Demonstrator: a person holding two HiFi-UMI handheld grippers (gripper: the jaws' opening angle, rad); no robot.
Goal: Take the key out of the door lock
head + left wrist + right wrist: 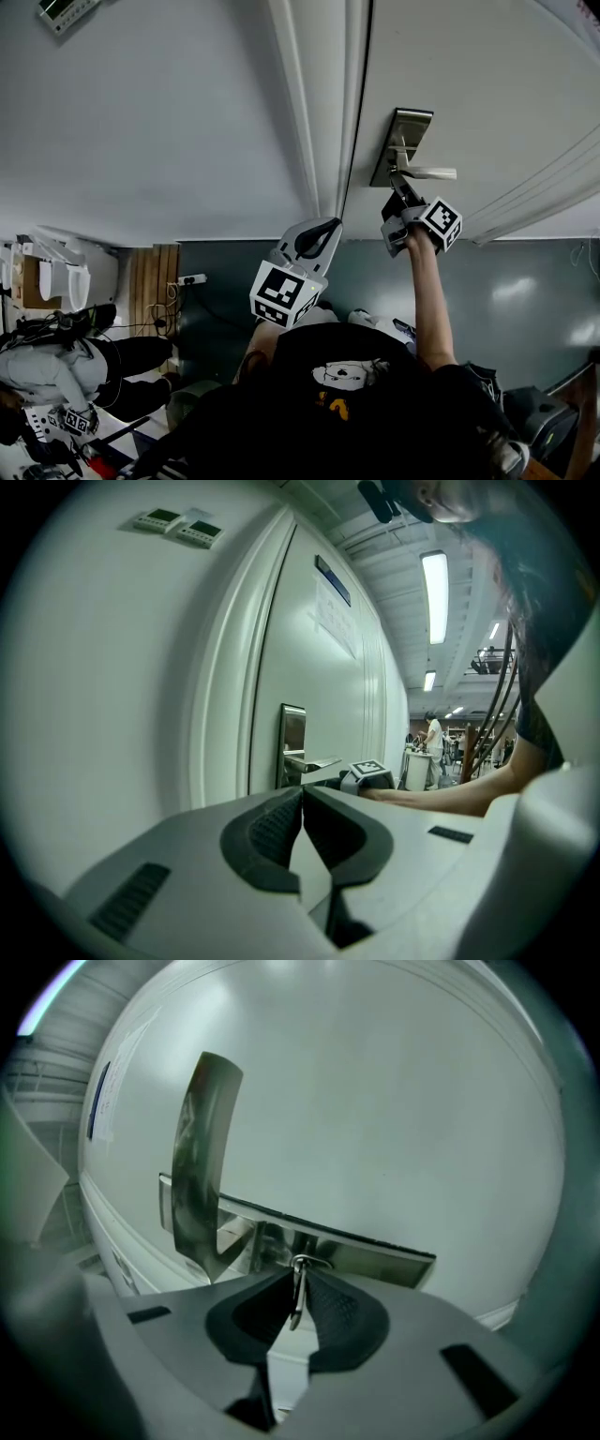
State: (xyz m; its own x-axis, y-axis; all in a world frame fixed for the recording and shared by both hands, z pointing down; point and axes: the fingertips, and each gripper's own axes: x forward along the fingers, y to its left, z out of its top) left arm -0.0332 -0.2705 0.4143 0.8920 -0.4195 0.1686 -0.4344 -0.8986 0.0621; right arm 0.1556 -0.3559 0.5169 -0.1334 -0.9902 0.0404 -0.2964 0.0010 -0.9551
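The white door [487, 84] carries a steel lock plate [403, 141] with a lever handle [427, 172]. My right gripper [398, 202] is pressed up to the plate just below the handle. In the right gripper view a thin metal key [297, 1290] with a small ring stands edge-on between the dark pads [339, 1314], which close on it under the handle [356, 1252] and beside the lock plate [200, 1162]. My left gripper [314, 239] hangs lower, near the door frame, shut with nothing in it. From the left gripper view [302, 793] the lock plate [292, 733] is ahead.
The door frame [314, 103] runs left of the lock, with plain wall beyond. A wall control panel [66, 11] sits at the top left. Below lie a dark floor [525, 291], a power strip [190, 279], and a seated person [56, 361] at the left.
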